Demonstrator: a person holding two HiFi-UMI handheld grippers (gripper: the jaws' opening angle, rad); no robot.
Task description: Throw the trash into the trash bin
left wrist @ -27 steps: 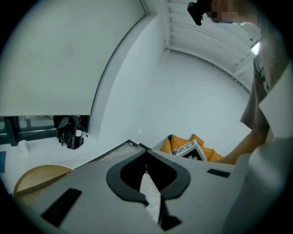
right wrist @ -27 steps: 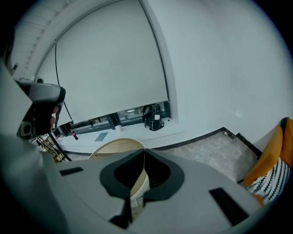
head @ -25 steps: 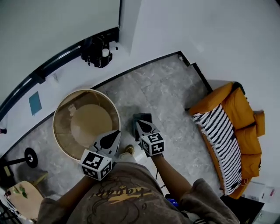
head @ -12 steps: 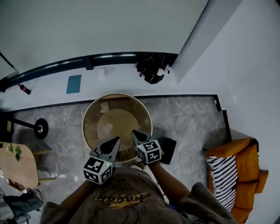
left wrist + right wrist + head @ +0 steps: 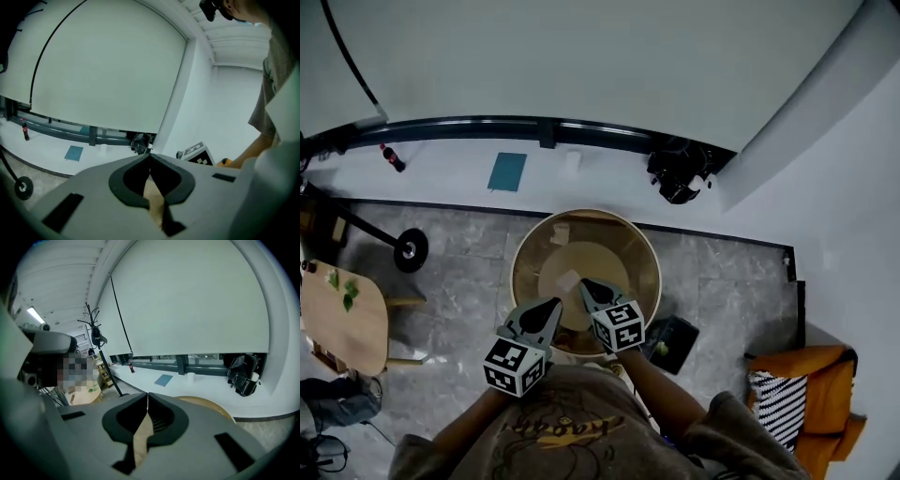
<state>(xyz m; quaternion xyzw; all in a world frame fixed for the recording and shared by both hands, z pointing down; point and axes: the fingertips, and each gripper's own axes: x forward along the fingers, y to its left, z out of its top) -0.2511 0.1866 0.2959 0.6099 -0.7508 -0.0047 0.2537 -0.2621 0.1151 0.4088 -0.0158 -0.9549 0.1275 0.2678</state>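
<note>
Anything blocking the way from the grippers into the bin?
Nothing visible. The bin is open-topped with no lid, and the left gripper and right gripper, both shut and empty, sit over its near side.

Nothing here can be read as words or numbers. The shirt (image 5: 565, 425) bears a yellowish cursive print across the chest, seen upside down and too blurred to spell out. The left cube (image 5: 515, 364) and the right cube (image 5: 619, 325) carry black-and-white square marker patterns, which are codes rather than letters. On the ledge (image 5: 581, 183), the bottle (image 5: 391, 157) shows a red band too small to read, and the teal book (image 5: 507, 172) shows a plain cover with no legible print.
</note>
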